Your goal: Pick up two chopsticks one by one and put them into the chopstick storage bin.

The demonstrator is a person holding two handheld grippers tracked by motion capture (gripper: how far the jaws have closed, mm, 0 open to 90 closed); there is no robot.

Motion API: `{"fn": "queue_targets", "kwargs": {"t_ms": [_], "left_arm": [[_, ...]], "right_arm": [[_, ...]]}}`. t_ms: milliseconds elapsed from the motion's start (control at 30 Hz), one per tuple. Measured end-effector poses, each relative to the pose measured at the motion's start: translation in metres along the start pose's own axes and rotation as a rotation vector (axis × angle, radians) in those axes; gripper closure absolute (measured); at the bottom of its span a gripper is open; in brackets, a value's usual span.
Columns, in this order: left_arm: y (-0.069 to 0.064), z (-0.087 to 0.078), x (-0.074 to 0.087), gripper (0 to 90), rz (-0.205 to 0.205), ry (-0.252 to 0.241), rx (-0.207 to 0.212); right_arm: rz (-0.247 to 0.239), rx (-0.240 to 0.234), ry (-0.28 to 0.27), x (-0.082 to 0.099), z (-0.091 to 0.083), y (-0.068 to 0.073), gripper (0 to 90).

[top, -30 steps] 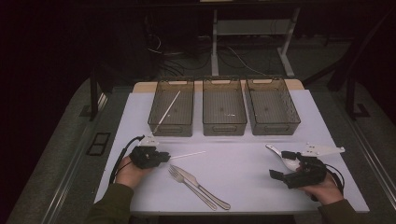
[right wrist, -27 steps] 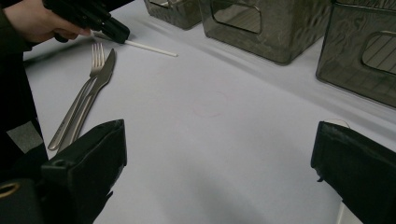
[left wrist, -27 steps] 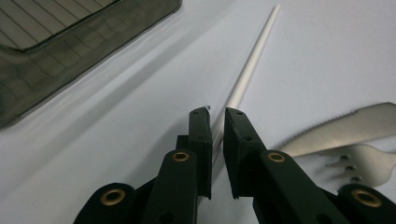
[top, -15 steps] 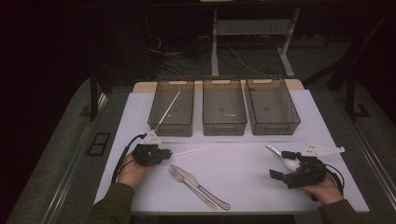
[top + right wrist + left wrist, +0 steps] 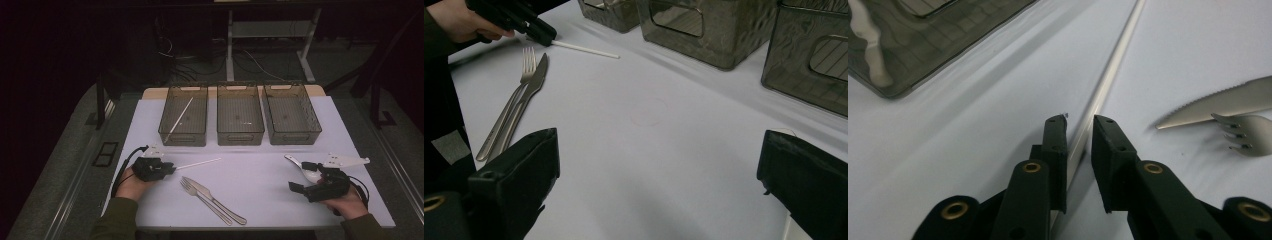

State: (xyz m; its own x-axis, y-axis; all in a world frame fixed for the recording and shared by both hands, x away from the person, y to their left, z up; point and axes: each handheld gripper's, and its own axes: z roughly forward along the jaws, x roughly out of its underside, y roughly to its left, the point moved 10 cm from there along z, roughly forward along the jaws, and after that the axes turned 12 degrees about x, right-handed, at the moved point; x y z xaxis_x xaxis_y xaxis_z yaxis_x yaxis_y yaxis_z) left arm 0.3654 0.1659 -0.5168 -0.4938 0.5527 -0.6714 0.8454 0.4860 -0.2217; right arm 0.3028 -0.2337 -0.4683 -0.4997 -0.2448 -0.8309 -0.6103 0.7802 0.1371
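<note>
One chopstick [image 5: 178, 120] is in the left bin [image 5: 165, 131]. Our left tool [image 5: 170, 169] straddles the second chopstick [image 5: 199, 163] on the bench [image 5: 260, 165], jaws just parting, not pinching. Right tool [image 5: 299, 176] gapes empty. Fork [image 5: 192, 190], knife [image 5: 210, 194], spoon [image 5: 304, 170] unsorted.

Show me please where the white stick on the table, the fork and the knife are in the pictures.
white stick [image 5: 200, 163], high view, middle of its free length right of the left gripper.
fork [image 5: 1248, 134], left gripper view, on the base of its tines.
knife [image 5: 535, 80], right gripper view, on its blade.
</note>
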Motion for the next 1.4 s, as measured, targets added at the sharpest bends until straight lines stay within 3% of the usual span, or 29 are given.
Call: {"fn": "queue_targets", "kwargs": {"t_ms": [67, 167, 200, 233, 267, 367, 700, 800, 867, 1000, 1333, 1400], "left_arm": [[0.001, 0.000, 0.001, 77.3, -0.029, -0.010, 0.024], [0.001, -0.001, 0.001, 78.0, -0.019, 0.011, 0.019], [0.000, -0.001, 0.000, 78.2, -0.031, 0.007, 0.025], [-0.001, -0.001, 0.000, 79.1, -0.038, 0.002, 0.043], [-0.007, 0.001, -0.001, 81.1, -0.053, -0.016, 0.089], [-0.012, 0.003, -0.001, 81.4, -0.017, 0.009, 0.079], [-0.021, 0.005, 0.000, 81.9, -0.026, 0.023, 0.100], [-0.021, 0.006, -0.001, 80.9, 0.010, 0.032, 0.079], [-0.020, 0.007, -0.003, 75.7, 0.025, 0.036, 0.064], [-0.022, 0.014, -0.010, 75.3, 0.040, 0.033, 0.072], [-0.020, 0.018, -0.010, 82.2, 0.024, 0.005, 0.136], [-0.021, 0.019, -0.011, 83.3, 0.026, -0.009, 0.167]], "right_arm": [[0.002, 0.000, 0.000, 0.000, 0.000, 0.000, 3.5], [0.001, -0.001, 0.000, 0.000, 0.000, 0.000, 3.5], [0.001, -0.001, 0.000, 0.000, 0.000, 0.000, 3.5], [0.003, -0.002, 0.000, 0.000, 0.000, 0.000, 3.4], [0.002, -0.002, 0.000, 0.000, 0.000, 0.000, 3.5], [0.001, -0.001, 0.000, 0.000, 0.000, 0.000, 3.4], [0.003, 0.001, 0.000, 0.000, -0.001, 0.000, 3.5], [0.004, 0.000, -0.001, 0.000, -0.001, 0.000, 3.5], [0.002, 0.001, 0.000, 0.000, 0.000, 0.000, 3.4], [0.001, 0.001, 0.000, 0.000, 0.000, 0.000, 3.5], [0.000, -0.002, 0.005, 0.001, 0.001, 0.001, 3.5], [0.000, -0.003, 0.005, 0.000, 0.001, 0.001, 3.5]]}}
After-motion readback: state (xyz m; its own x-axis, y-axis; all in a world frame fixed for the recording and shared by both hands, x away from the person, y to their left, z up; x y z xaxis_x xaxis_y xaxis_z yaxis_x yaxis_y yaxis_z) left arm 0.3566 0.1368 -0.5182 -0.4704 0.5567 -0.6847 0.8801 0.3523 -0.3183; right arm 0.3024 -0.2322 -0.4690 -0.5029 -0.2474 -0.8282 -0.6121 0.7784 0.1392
